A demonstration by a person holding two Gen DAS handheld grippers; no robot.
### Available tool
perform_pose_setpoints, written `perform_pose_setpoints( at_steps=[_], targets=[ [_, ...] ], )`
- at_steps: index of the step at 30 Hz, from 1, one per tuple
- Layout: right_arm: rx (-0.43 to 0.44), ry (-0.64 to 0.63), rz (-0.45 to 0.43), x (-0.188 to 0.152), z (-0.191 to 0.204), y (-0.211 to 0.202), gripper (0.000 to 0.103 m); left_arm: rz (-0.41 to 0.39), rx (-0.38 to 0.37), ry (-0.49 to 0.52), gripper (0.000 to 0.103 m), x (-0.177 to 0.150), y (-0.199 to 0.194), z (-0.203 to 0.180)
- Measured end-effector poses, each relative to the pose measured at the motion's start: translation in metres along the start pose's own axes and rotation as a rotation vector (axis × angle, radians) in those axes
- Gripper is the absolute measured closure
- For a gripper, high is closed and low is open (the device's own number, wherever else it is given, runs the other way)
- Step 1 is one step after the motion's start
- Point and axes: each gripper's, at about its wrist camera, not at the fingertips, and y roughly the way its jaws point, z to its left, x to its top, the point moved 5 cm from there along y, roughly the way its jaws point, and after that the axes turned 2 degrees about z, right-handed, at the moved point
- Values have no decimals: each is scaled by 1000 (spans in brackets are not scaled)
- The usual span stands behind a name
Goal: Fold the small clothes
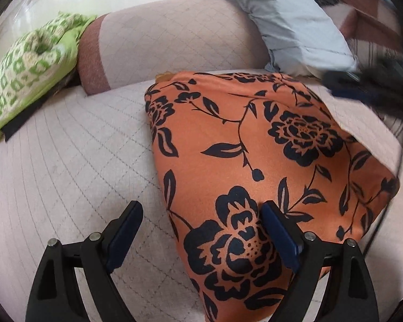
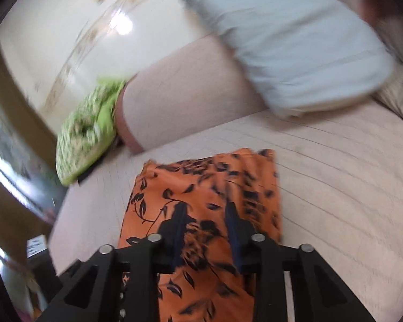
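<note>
Jaws of the left gripper (image 1: 201, 238) spread, right gripper (image 2: 205, 221) narrowed over soft, slippery, light orange floral garment (image 1: 255, 147) on the mattress (image 1: 67, 161); pinch a corner.

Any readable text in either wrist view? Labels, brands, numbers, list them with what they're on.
None readable.
Small dark box with a white label, lower left of the right wrist view: markings too small and blurred to read.
Orange fabric with black floral print, green-and-white patterned cushion, pale blue pillow: pattern only, no lettering.
</note>
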Motion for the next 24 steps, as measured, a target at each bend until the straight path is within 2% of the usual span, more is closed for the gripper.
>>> perform_pose_setpoints(
  at_steps=[4,6,7,8,9,11,19,24],
  targets=[
    [-9,0,80,5,10,49,75,24,-29,-29,0,0,15,5],
    [-106,52,164,-4,-11,83,74,54,-77,-70,0,-1,24,8],
    [-112,75,195,-9,-20,94,75,63,-95,-88,0,-2,26,10],
    [-85,94,185,-11,-28,100,77,70,-115,-110,0,-2,28,11],
    [-56,95,154,-11,-31,97,77,81,-128,-133,0,-3,30,12],
    [-45,100,155,-11,-32,91,77,89,-134,-154,0,-4,31,13],
    [-18,154,150,-25,-48,71,77,45,-38,-86,0,-7,21,0],
    [-14,149,151,-27,-47,67,76,47,-33,-82,0,-6,22,0]
  ],
)
